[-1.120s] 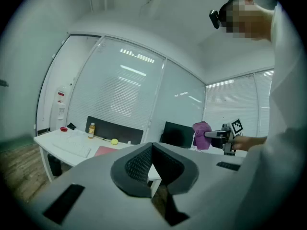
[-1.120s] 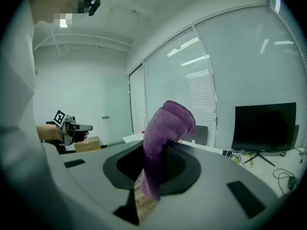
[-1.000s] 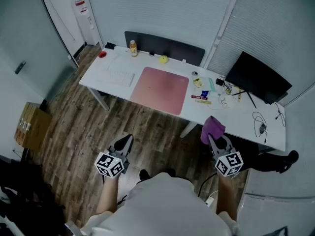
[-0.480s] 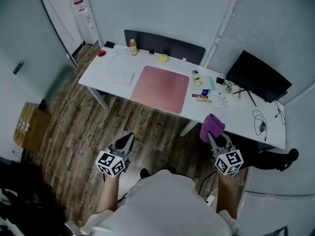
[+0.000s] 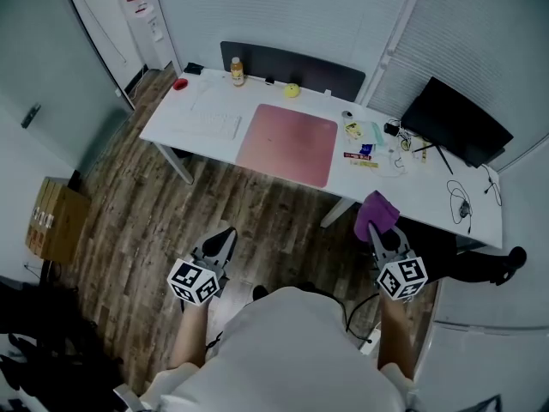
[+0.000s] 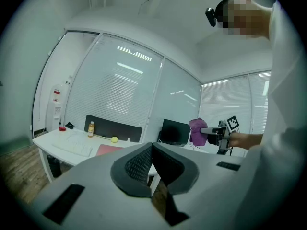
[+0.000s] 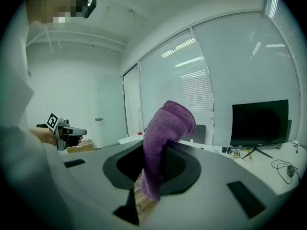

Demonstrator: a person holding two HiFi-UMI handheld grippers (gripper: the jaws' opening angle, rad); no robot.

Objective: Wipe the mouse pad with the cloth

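Left gripper (image 5: 223,237): I see jaws closed, empty.
Right gripper (image 5: 376,228): jaws clamped on purple cloth (image 5: 377,208).
Mouse pad (image 5: 287,142): pink, on desk (image 5: 433,194), 11 o'clock from cloth, well apart.

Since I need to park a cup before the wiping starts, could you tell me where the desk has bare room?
The desk is bare along its front edge right of the mouse pad, between the clutter and the cable, and at its left end beside the keyboard. The pad itself is empty. Crowded around the clutter and monitor.
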